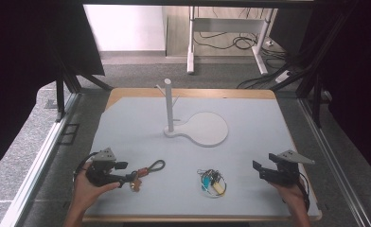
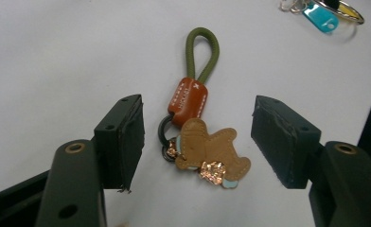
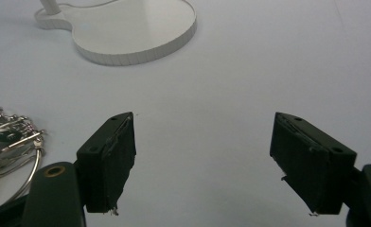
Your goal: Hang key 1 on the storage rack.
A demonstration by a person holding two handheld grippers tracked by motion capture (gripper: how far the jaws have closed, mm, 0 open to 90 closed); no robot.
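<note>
A keychain (image 1: 145, 171) with a green cord loop, an orange leather tab and a tan bear-shaped charm lies on the pale mat at the front left. My left gripper (image 1: 125, 173) points right at it. In the left gripper view the charm end of the keychain (image 2: 193, 101) lies between the wide-open jaws of the left gripper (image 2: 198, 142), and neither pad touches it. My right gripper (image 1: 259, 170) rests at the front right, pointing left. The right gripper (image 3: 202, 161) is open over bare mat.
A metal ring of keys with blue and yellow tags (image 1: 212, 182) lies front centre, also at the key ring (image 2: 323, 14) and key ring (image 3: 13, 142). A white peg stand (image 1: 169, 106) rises from a round flat base (image 1: 205, 128) mid-table. The stand base (image 3: 136, 28) lies ahead of the right gripper.
</note>
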